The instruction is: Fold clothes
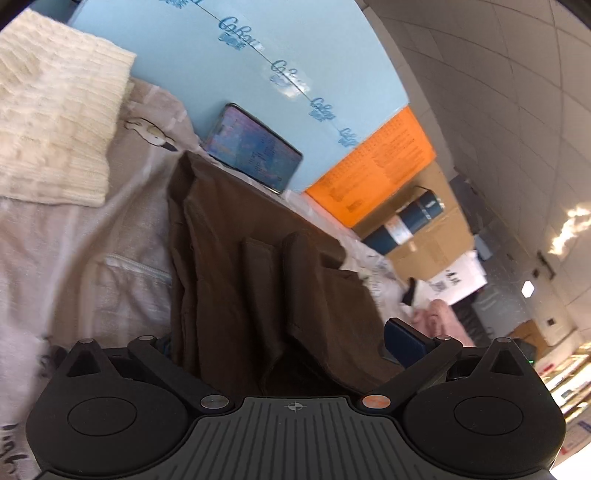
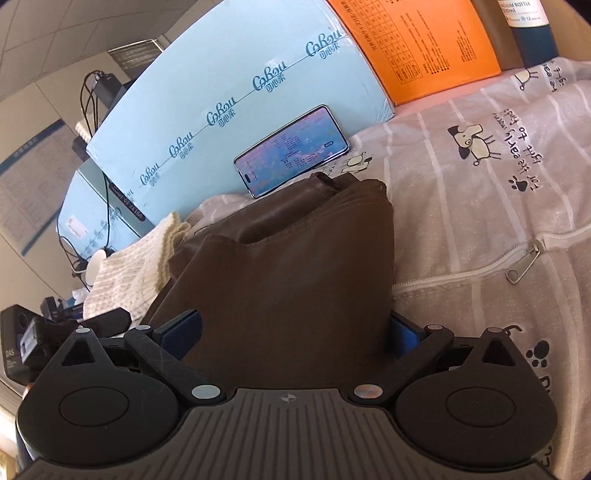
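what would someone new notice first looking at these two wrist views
The folded dark brown cloth garment fills the middle of both views, lying on a pale grey printed bedcover with a white zip. Behind it a lit smartphone leans against a light blue printed carton, with a bright orange box beside that. A cream knitted garment lies to the brown one's left.

Folded garment (image 2: 295, 266) lies on the bed cover (image 2: 480, 206), between my right gripper's (image 2: 295, 328) fingers. Phone (image 2: 291, 151) sits just behind it, leaning on the big box (image 2: 236, 85). Knit sweater (image 2: 136, 269) lies on the cover left of the garment. Second box (image 2: 410, 44) stands right of the big one, bottle (image 2: 528, 33) further right. Cover's zipper (image 2: 524, 262) runs right of the garment.
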Demonstrator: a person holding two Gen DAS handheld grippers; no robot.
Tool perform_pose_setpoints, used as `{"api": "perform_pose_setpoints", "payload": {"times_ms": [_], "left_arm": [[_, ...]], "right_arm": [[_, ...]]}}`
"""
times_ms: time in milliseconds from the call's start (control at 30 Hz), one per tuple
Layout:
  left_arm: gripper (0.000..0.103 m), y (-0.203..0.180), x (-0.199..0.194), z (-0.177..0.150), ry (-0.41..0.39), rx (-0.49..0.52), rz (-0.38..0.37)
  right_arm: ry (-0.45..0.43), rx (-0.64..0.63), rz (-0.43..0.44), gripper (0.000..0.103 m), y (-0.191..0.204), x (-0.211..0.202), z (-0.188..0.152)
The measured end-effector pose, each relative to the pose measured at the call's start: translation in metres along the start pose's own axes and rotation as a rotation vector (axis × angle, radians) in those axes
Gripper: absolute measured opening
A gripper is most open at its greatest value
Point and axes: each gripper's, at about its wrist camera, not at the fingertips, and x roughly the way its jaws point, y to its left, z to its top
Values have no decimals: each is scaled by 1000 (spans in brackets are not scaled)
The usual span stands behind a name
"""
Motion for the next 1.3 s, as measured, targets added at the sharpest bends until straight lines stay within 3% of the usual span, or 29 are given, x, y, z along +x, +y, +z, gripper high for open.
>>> {"api": "perform_pose_setpoints", "payload": {"times_ms": [133,233,333,400,467,567,667,767,933,1133,1300], "left_arm": [[102,-5,6,-2,16,34,16],[102,-18,14,-11,17,151,78],[92,-31,18,-21,-9,281,167],[71,-36,17,-25,-33,347,227],[43,-35,14,-24,-60,361,262],[27,-35,5,-21,-112,376,250],[21,-45,-6,-25,-169,444,219],[19,-49,-18,-24,-214,454,193],[18,-48,-47,-11,-322,387,158],[18,-49,-94,7,-485,342,165],[19,-33,-131,28,-553,333,271]], "right_arm": [[-6,27,30,100,-1,-1,-2],[-21,54,62,96,-1,-3,-2],[-38,69,87,91,2,-4,-3],[-55,63,61,79,3,-4,-4],[-81,50,6,53,6,-4,-5],[-119,16,-74,30,15,-5,-8],[-157,-16,-19,16,34,-12,-5],[-196,-48,35,16,54,-19,-3],[-232,-96,99,16,89,-22,4],[-249,-119,201,16,137,11,24],[-228,-137,279,16,177,51,38]]}}
